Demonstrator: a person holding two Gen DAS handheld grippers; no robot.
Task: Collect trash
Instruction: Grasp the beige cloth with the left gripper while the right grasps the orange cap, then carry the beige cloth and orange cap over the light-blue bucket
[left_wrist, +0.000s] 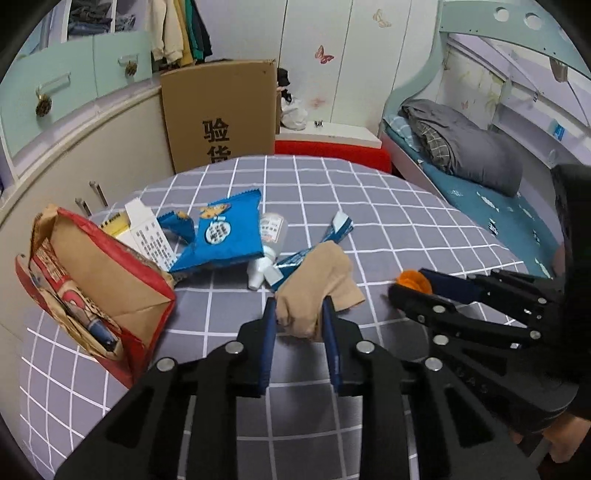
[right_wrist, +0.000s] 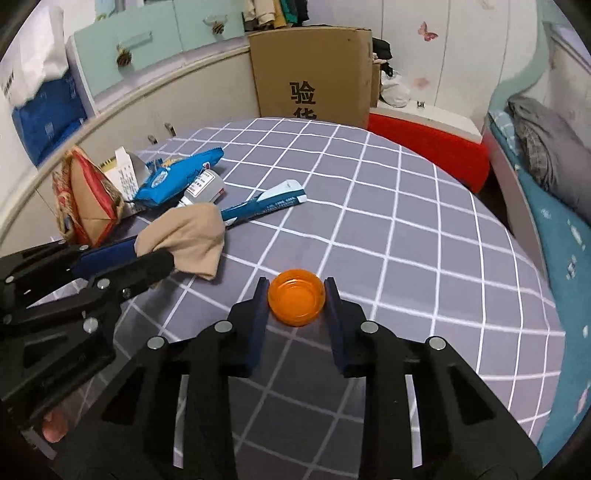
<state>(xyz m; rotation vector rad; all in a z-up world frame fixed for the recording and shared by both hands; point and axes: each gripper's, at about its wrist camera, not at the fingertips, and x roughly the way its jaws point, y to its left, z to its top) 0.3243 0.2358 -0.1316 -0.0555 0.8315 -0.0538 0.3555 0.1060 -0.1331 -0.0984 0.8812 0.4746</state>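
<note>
Two grippers over a grey checked tablecloth (right_wrist: 406, 221) — left gripper (left_wrist: 300, 308) pinching one beige cloth (left_wrist: 314, 284), right gripper (right_wrist: 296, 291) clamping one round orange plastic cap (right_wrist: 296, 302).

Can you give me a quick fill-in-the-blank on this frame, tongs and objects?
1. The left tongs are shut on a beige ____.
2. The right tongs are shut on a small round cup coloured ____.
3. The red and brown paper bag lies on the ____ side of the table in both views.
4. The table's cloth is grey with white ____.

Missing words: sock; orange; left; lines
</note>
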